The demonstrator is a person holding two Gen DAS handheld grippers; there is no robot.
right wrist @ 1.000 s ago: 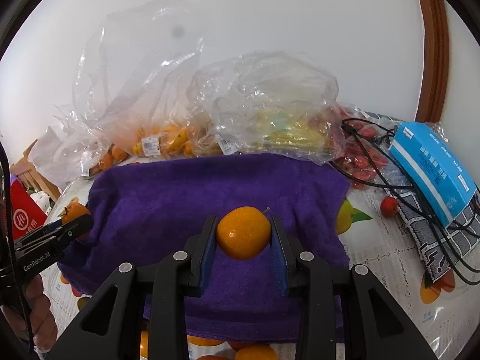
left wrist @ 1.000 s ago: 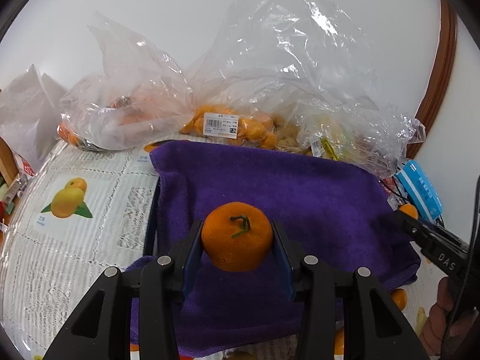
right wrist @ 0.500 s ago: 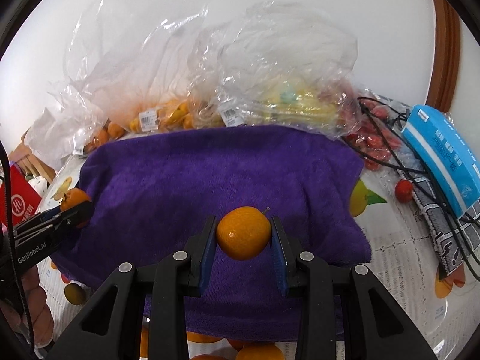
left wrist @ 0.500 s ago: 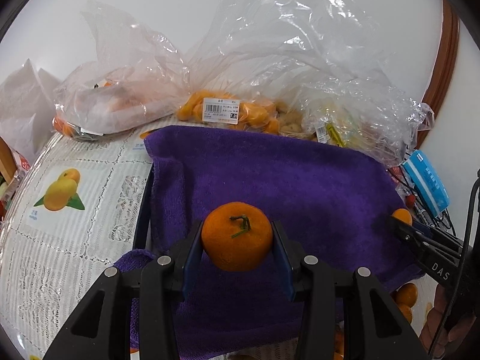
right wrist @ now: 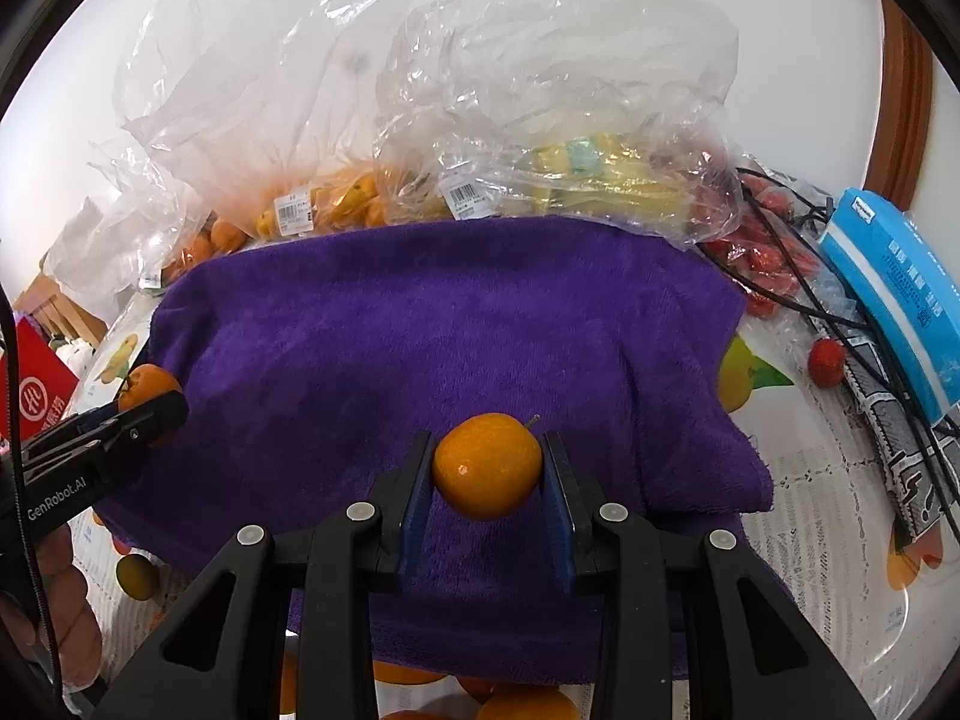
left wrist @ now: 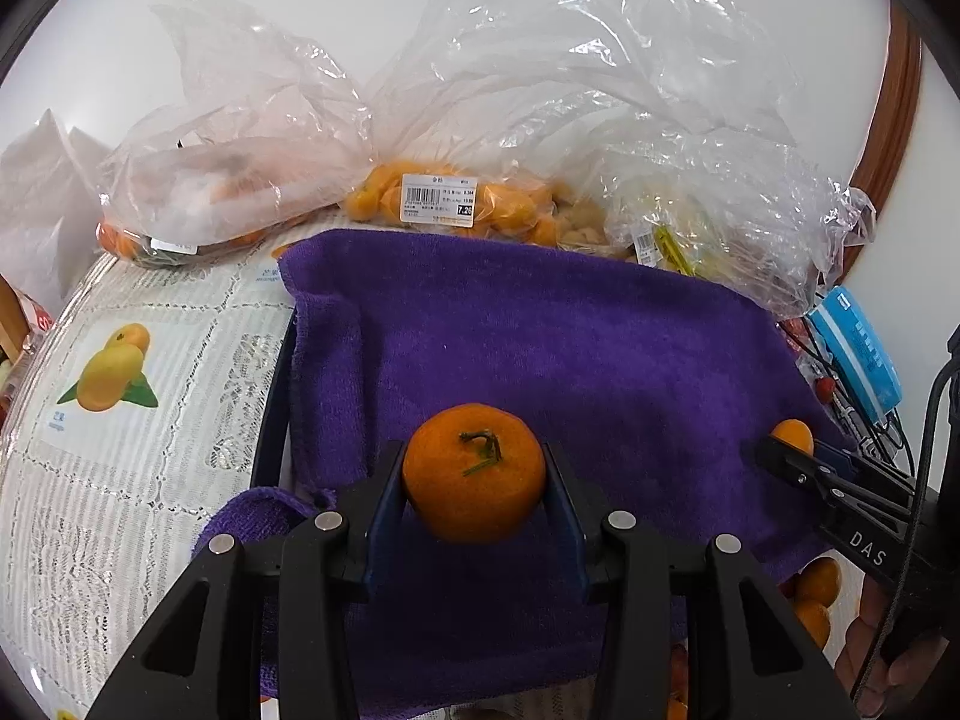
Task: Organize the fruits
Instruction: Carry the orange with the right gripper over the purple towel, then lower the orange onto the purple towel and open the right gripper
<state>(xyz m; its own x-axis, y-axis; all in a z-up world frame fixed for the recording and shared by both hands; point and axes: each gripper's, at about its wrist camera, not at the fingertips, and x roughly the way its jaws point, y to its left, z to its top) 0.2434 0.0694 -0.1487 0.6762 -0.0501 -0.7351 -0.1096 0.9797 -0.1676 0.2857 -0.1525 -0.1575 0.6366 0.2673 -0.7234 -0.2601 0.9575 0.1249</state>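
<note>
"DAS" printed on the right gripper body, "GenRobot.AI" on the left gripper; price stickers on the fruit bags too small to read. Left clamped on a stemmed mandarin, right clamped on a smoother orange. Both held level, side by side above the purple towel.

You are at a home dining table: a lace-patterned tablecloth printed with fruit, clear grocery bags with price labels at twelve o'clock, a blue tissue pack at two, wooden door trim beyond.
</note>
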